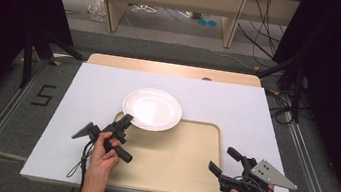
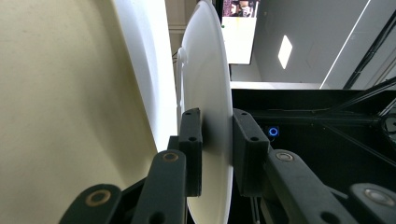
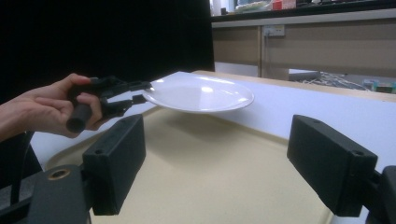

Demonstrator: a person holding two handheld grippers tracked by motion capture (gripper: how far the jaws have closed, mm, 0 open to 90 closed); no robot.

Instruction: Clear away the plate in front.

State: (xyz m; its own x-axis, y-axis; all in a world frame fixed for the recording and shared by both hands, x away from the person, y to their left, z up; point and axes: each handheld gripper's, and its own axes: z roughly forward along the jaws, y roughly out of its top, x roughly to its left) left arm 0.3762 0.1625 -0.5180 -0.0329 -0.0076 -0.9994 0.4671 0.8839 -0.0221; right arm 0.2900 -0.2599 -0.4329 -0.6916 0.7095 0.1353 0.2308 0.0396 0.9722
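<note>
My left gripper [image 1: 124, 122] pinches the plate [image 1: 152, 108] above the tray's [image 1: 189, 164] far-left corner, not yet set down; my right gripper [image 1: 222, 161] waits, jaws spread.

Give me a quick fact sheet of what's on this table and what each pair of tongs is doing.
Surface: white table top
Tray: beige tray, nothing resting flat inside it
Plate: white plate, held off the surface over the tray's far left corner
Left tongs: shut on the plate's rim
Right tongs: open, holding nothing, at the tray's near right corner
</note>
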